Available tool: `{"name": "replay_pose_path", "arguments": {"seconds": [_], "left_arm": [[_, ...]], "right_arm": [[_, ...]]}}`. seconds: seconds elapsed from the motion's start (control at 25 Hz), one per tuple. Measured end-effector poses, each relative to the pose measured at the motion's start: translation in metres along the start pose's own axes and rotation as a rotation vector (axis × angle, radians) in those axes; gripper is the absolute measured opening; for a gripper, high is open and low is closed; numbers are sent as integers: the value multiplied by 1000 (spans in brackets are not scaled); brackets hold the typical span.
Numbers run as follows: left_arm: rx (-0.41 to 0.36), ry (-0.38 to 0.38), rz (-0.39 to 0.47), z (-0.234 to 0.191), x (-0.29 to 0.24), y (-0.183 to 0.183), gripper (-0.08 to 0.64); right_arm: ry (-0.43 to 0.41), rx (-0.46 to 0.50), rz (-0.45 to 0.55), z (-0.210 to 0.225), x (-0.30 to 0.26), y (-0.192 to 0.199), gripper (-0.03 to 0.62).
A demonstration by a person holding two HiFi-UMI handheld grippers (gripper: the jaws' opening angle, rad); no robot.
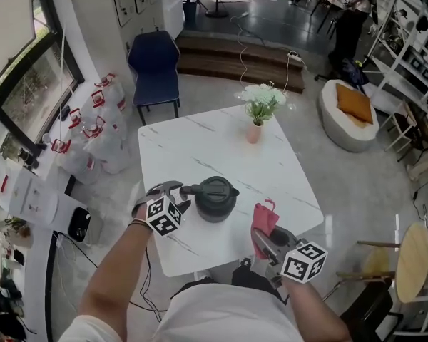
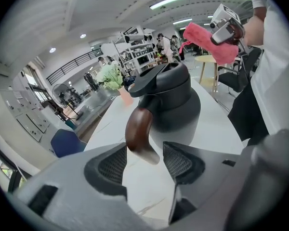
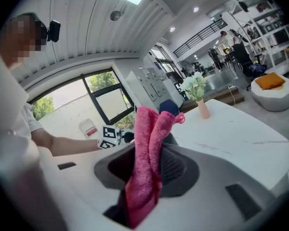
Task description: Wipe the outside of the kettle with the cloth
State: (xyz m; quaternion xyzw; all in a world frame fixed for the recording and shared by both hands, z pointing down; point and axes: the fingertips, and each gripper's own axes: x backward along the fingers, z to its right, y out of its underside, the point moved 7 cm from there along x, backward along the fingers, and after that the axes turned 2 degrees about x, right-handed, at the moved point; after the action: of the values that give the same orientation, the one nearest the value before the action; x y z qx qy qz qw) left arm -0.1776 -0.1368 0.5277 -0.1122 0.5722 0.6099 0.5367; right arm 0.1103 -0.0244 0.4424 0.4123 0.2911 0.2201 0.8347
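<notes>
So, the kettle (image 1: 214, 198) sits upright near the front edge of the white tabletop (image 1: 200, 141), and no wiping looks under way right now. Its brown handle (image 2: 137, 131) pokes between the left tongs (image 2: 144, 160), which are spread wide and not pinching it. The pink cloth (image 1: 265, 219) is clamped in the right tongs (image 3: 154, 162), held up beside the kettle without touching it. I'd guess the whole outside is left to do.
</notes>
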Motion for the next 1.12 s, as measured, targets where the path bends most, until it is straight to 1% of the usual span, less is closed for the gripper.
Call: {"name": "replay_pose_path", "arguments": {"seconds": [0.08, 0.12, 0.2, 0.28, 0.4, 0.52, 0.56, 0.64, 0.72, 0.76, 0.8, 0.84, 1.0, 1.04, 1.12], "left_arm": [[42, -31, 15, 3, 16, 4, 241], [80, -47, 28, 5, 25, 6, 240], [187, -74, 60, 17, 43, 14, 226], [313, -98, 100, 38, 59, 21, 203], [538, -148, 207, 65, 82, 16, 125], [789, -220, 312, 91, 105, 6, 13], [862, -238, 343, 99, 109, 3, 2], [987, -255, 393, 116, 117, -4, 2], [1069, -250, 405, 134, 121, -14, 2], [1086, -242, 401, 143, 122, -20, 2], [1085, -237, 395, 153, 122, -27, 2], [1068, -235, 388, 161, 123, -33, 2], [938, -274, 341, 177, 129, -51, 2], [917, -279, 336, 179, 131, -54, 2], [902, -271, 348, 183, 133, -60, 2]], "right_arm": [[-18, 35, -10, -4, 1, -2, 126], [-27, 58, -16, -6, 1, -3, 126], [-45, 111, -29, -10, -2, -4, 124], [-60, 163, -49, -12, -3, -3, 123], [-83, 237, -89, -8, -5, -7, 120], [-101, 305, -116, -3, -2, -15, 118], [-106, 327, -117, -2, 0, -17, 117], [-114, 365, -114, 1, 2, -20, 115], [-123, 374, -109, 2, 5, -18, 115], [-129, 370, -108, 2, 7, -17, 115], [-135, 366, -108, 3, 8, -15, 115], [-144, 364, -107, 4, 8, -14, 115], [-176, 369, -109, 1, 7, -12, 115], [-180, 370, -111, 0, 8, -11, 115], [-185, 369, -114, 0, 12, -10, 115]]}}
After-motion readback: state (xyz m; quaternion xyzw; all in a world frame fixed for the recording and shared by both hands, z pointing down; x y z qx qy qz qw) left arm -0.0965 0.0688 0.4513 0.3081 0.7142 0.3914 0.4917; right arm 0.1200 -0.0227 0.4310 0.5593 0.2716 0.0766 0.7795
